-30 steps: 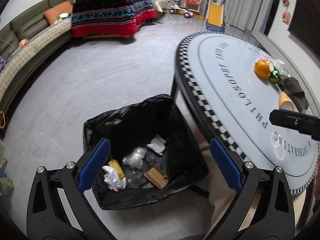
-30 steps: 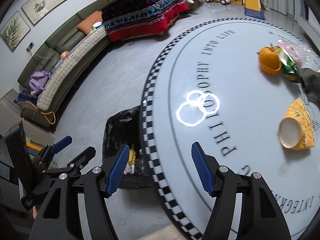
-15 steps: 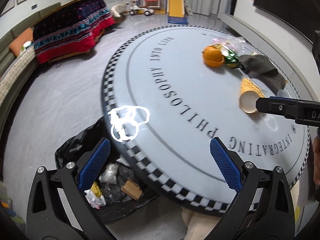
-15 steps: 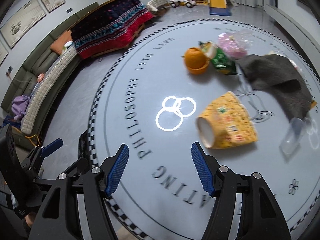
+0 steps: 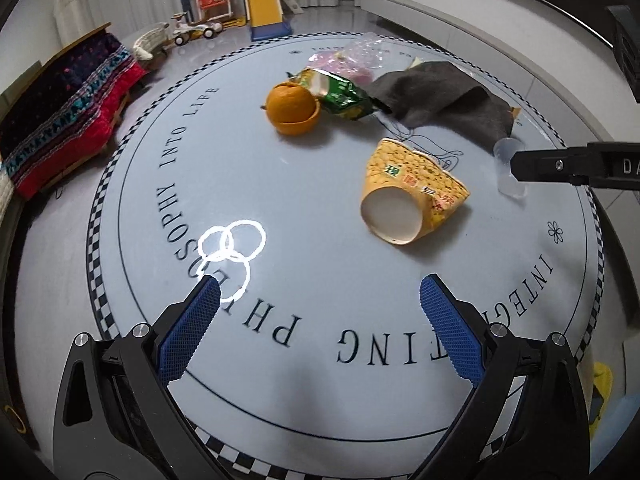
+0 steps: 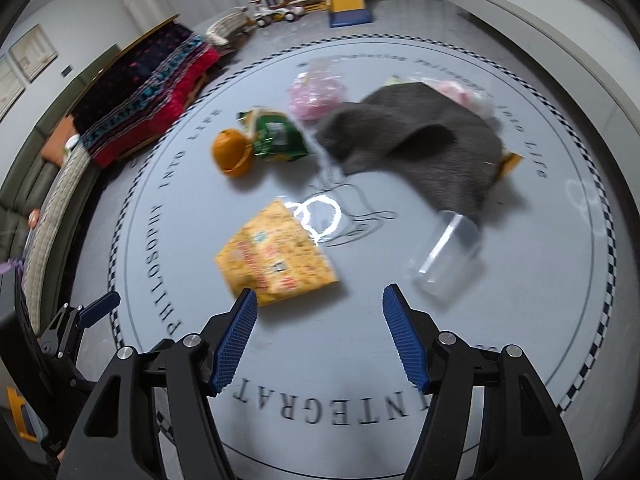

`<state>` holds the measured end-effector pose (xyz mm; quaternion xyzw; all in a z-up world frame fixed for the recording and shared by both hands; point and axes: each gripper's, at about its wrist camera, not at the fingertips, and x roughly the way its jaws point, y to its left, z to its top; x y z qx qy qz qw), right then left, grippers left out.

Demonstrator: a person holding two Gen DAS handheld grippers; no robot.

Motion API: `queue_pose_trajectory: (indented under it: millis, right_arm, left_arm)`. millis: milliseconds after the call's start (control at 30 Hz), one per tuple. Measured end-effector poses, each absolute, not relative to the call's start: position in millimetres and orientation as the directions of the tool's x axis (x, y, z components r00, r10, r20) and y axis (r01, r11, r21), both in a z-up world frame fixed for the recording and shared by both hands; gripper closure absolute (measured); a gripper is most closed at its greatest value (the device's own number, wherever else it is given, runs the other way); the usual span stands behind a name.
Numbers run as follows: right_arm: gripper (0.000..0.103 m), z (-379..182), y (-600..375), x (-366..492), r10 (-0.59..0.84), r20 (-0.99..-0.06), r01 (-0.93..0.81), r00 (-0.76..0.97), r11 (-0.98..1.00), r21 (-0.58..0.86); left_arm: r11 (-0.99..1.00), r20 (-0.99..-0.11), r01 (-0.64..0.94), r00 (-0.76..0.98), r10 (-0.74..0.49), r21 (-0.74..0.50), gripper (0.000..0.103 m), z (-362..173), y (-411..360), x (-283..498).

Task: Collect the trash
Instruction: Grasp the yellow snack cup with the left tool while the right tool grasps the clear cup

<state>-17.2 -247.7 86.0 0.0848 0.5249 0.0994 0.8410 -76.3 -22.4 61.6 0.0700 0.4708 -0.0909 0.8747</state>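
Observation:
Trash lies on the round lettered table (image 5: 312, 184): a crushed yellow paper cup (image 5: 412, 196) (image 6: 276, 260) on its side, an orange peel (image 5: 294, 108) (image 6: 232, 152), a green snack wrapper (image 5: 344, 96) (image 6: 276, 136), a pink plastic bag (image 5: 360, 52) (image 6: 316, 92) and a clear plastic cup (image 6: 448, 256). My left gripper (image 5: 320, 292) is open and empty above the table's near side. My right gripper (image 6: 316, 308) is open and empty, just short of the yellow cup and the clear cup.
A grey cloth (image 5: 444, 100) (image 6: 420, 144) lies over the far right of the table. A patterned red blanket (image 5: 60, 120) and a sofa (image 6: 48, 200) stand at left. Children's toys (image 5: 256, 4) stand at the back.
Both grippers swung from the black trash bag on the floor up over the table. The bag has left both views. The right gripper has come close to the yellow cup.

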Motion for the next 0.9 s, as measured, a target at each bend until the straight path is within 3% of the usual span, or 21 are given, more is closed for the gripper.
queue_pose_trajectory:
  millis: [267, 633, 733, 900]
  right_arm:
    - [0.036, 61.6, -294.2, 4.5, 0.196, -0.897, 0.093, 0.395, 0.963, 0.252]
    - [0.037, 23.9, -292.0, 37.1, 0.168, -0.924, 0.147, 0.343, 0.962, 0.230]
    - [0.049, 21.2, -290.9, 38.6, 0.155, -0.925, 0.136, 0.347, 0.968, 0.213]
    - [0.055, 22.1, -287.6, 38.0, 0.158, -0.922, 0.109, 0.355, 0.972, 0.209]
  left_arm:
    - [0.947, -0.856, 0.314, 0.506, -0.108, 0.067, 0.006, 50.5, -60.3, -45.5]
    - [0.926, -0.879, 0.369, 0.464, -0.113, 0.076, 0.006, 31.9, -87.8, -8.8]
    - [0.921, -0.883, 0.382, 0.454, -0.120, 0.071, 0.006, 27.0, -92.9, -2.7]
    - [0.909, -0.888, 0.416, 0.429, -0.165, 0.032, 0.006, 19.8, -100.9, 3.1]
